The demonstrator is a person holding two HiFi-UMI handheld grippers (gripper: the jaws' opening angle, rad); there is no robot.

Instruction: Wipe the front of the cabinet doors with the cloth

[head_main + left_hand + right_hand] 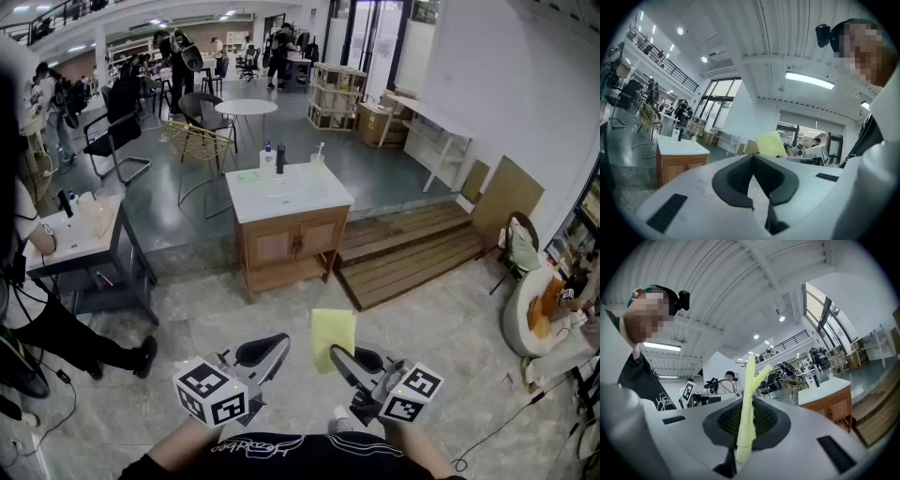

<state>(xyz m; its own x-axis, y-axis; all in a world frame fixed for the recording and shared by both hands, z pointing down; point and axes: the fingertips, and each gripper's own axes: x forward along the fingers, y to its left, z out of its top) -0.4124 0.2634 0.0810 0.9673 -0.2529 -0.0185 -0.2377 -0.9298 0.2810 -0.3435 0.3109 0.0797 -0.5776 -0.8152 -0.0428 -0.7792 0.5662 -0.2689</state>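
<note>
The wooden cabinet with two doors and a white sink top stands a few steps ahead on the floor, doors closed. Both grippers are held low in front of me, well short of it. My right gripper is shut on a yellow cloth, which sticks up between the jaws as a folded strip. My left gripper is shut with nothing in it, its dark pads meeting at the tips. The left gripper view shows the cloth off to its right and the cabinet at left.
Bottles stand on the sink top. A low wooden platform lies right of the cabinet. A person stands at a table on the left; another sits at far right. Chairs and a round table are behind. Cables trail on the floor.
</note>
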